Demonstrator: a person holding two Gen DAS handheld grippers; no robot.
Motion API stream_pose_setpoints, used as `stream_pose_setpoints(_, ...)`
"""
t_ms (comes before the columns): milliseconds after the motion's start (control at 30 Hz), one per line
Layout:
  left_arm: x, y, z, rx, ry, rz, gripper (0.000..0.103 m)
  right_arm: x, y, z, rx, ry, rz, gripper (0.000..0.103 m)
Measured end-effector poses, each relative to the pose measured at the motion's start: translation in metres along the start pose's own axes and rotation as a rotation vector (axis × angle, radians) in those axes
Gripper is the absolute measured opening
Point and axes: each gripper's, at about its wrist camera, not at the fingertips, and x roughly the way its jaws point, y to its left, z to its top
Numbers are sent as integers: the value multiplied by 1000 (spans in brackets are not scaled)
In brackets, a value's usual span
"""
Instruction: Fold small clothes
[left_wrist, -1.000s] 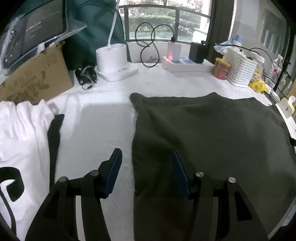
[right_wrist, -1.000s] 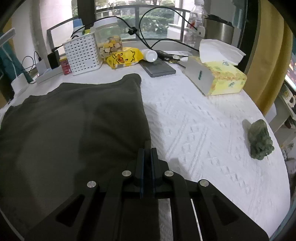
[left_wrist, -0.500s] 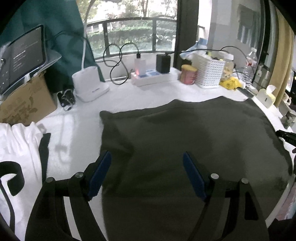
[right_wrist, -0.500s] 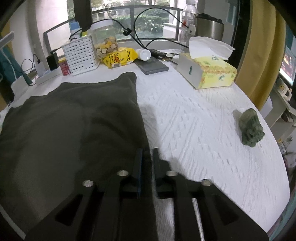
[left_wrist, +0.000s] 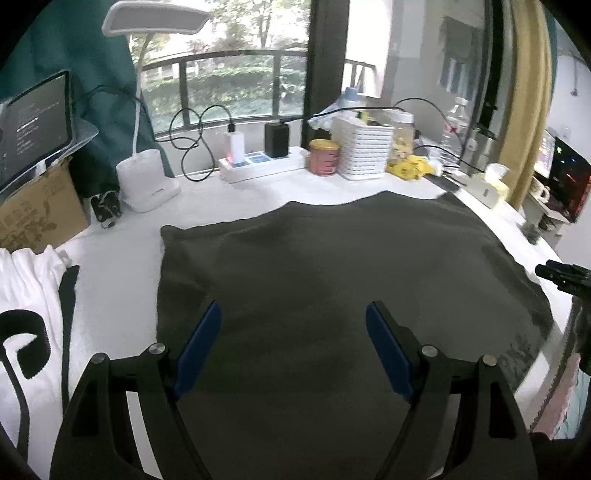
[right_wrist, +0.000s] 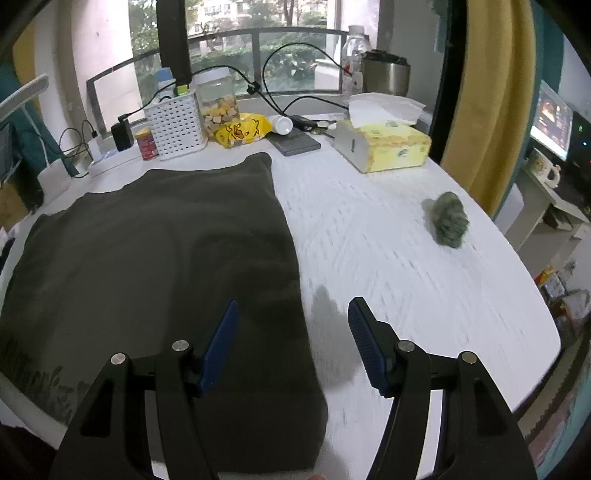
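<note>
A dark olive garment (left_wrist: 314, 266) (right_wrist: 147, 251) lies spread flat on the white table (right_wrist: 388, 258). My left gripper (left_wrist: 293, 314) hovers over its near part, jaws wide open with nothing between them. In the right wrist view my right gripper (right_wrist: 291, 310) hangs above the garment's right edge, its jaws opening, with nothing held between the blue pads. The tip of the right gripper (left_wrist: 561, 275) shows at the right edge of the left wrist view.
White clothes (left_wrist: 26, 280) lie at the left. Along the back stand a lamp base (left_wrist: 146, 181), power strip (left_wrist: 258, 166), red can (left_wrist: 324, 157), white basket (right_wrist: 175, 127), snack jar (right_wrist: 218, 99) and tissue box (right_wrist: 384, 146). A small green bundle (right_wrist: 448, 218) lies at the right.
Both grippers pulled back and rose from the garment. The right gripper went from shut to wide apart, letting go of the garment's edge. The left jaws widened further.
</note>
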Motion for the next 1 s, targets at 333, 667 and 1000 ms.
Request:
stream_pose_setpoints(333, -24, -5, -29, -27, -4, -63, 80, -22, 15, -51, 4, 33, -37, 65)
stream_pose_setpoints(667, -31, -1, -52, -80, 5, -74, 80, -42, 28, -87, 30, 60, 65, 66)
stream_pose_setpoints(1000, -31, 5, -53, -96, 5, -70, 80, -38, 34, -89, 96, 100, 139, 66)
